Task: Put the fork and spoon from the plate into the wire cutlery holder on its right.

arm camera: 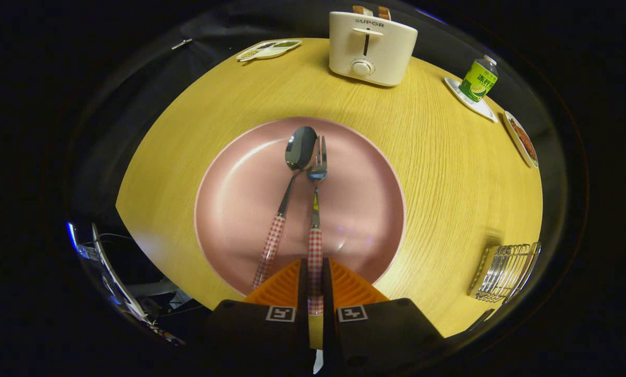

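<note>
A pink plate (239, 199) lies in the middle of the yellow round table (438, 173). On it rest a spoon (292, 178) and a fork (316, 193), both with red-and-white checked handles, heads pointing away from me. My gripper (315, 264) is shut on the fork's handle, which runs between both fingers. The spoon's handle passes just left of the fingers, untouched. The wire cutlery holder (506, 272) stands on the table to the right of the plate, near the table's front edge.
A white toaster (370, 47) with bread in it stands beyond the plate. A green bottle (479, 79) on a small white dish and a dish of food (522, 140) sit far right. A divided tray (268, 50) lies far left.
</note>
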`<state>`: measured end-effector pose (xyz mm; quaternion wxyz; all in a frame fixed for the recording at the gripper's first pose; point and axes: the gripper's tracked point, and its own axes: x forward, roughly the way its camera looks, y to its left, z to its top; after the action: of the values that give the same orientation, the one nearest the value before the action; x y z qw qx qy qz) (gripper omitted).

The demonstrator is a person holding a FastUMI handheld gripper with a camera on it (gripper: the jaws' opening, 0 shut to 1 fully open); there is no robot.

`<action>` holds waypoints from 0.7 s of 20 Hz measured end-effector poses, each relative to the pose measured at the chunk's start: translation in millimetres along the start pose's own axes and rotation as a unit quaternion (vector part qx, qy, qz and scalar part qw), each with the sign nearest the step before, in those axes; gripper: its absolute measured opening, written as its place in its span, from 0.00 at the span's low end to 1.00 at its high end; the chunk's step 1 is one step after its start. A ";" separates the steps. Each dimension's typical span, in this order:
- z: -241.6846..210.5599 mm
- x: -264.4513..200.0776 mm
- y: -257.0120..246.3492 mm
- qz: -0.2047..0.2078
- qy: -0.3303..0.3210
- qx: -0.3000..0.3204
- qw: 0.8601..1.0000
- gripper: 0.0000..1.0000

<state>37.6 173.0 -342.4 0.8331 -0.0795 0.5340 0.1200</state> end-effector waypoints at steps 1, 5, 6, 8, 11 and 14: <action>-1.0 -2.4 -2.0 0.007 0.004 0.004 1.000 0.13; 5.7 -24.2 -12.6 0.029 -0.007 0.041 0.999 0.13; 7.4 -31.5 -15.2 0.035 -0.012 0.043 0.998 0.13; 8.9 -50.4 -19.0 0.050 -0.023 0.044 0.998 0.13; 3.7 -86.5 -30.8 0.081 -0.038 0.046 0.995 0.13; -6.8 -122.2 -61.3 0.096 -0.048 0.057 0.993 0.08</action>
<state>0.2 98.5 -233.9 0.8453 0.0257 0.5048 0.1729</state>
